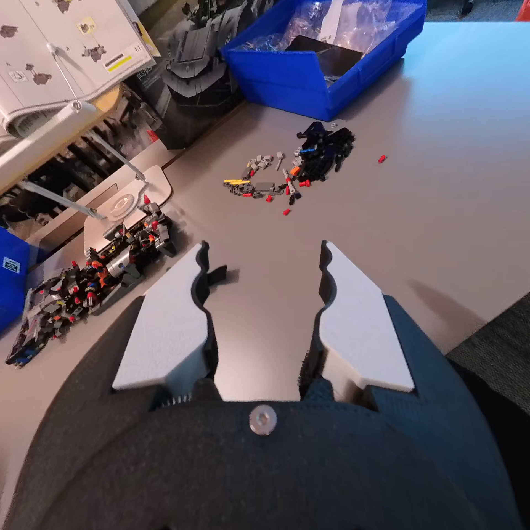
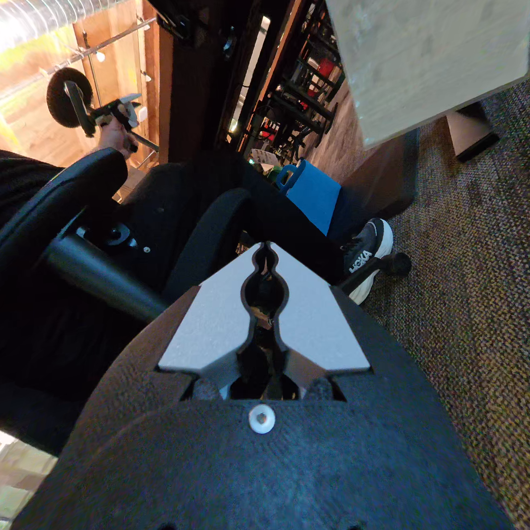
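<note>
Left gripper [image 1: 263,246] angled down over grey tabletop [image 1: 401,229], fingers wide apart, empty; scattered small plastic bricks [image 1: 289,172] far ahead, dark half-built brick model [image 1: 94,284] left. Right gripper [image 2: 266,246] tipped toward speckled carpet [image 2: 473,286], fingers pressed together, nothing between.

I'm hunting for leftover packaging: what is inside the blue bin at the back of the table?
The blue bin holds crumpled clear plastic bags and a dark, flat-topped boxy thing. The bin's bottom and anything under the bags are covered.

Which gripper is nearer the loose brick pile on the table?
Left. The left gripper hovers open just short of the brick pile; the right gripper, shut, points toward the carpet.
</note>
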Available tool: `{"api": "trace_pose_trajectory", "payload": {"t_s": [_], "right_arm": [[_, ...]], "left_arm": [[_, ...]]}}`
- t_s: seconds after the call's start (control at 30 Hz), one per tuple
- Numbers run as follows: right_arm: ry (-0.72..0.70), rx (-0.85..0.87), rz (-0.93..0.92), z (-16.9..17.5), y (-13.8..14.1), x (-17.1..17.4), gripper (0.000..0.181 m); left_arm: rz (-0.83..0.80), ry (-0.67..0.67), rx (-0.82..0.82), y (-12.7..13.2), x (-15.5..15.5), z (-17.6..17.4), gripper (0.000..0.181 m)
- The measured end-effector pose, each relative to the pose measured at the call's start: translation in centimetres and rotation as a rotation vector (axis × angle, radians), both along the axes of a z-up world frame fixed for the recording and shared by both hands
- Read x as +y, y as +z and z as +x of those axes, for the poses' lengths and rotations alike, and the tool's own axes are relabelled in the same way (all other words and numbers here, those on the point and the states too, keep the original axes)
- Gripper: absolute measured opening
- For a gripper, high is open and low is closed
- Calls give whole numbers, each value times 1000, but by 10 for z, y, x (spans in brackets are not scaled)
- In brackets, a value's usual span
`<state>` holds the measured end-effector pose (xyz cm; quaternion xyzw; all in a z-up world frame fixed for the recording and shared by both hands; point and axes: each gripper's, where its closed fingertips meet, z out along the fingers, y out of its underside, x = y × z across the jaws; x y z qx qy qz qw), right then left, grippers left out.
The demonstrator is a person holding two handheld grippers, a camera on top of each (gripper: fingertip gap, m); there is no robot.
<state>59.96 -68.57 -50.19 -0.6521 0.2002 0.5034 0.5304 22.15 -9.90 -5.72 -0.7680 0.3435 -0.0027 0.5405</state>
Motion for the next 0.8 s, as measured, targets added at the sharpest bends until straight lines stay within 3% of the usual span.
{"api": "trace_pose_trajectory", "payload": {"t_s": [0.17, 0.3, 0.4, 0.6, 0.7, 0.8], "right_arm": [[74, -54, 24, -15, 23, 10, 0], [90, -193, 73, -15, 75, 22, 0], [96, -360, 133, -15, 139, 32, 1], [160, -696, 367, -50, 308, 53, 0], [204, -796, 483, -87, 384, 75, 0], [361, -881, 533, -152, 429, 109, 0]], "left_arm": [[23, -40, 17, 8, -5, 11, 79], [32, -62, -26, 13, -12, 4, 80], [43, -67, -37, 13, -16, -14, 82], [67, -107, -170, 23, -37, -50, 85], [80, -150, -215, 32, -50, -66, 86], [57, -215, -256, 33, -64, -80, 93]]}}
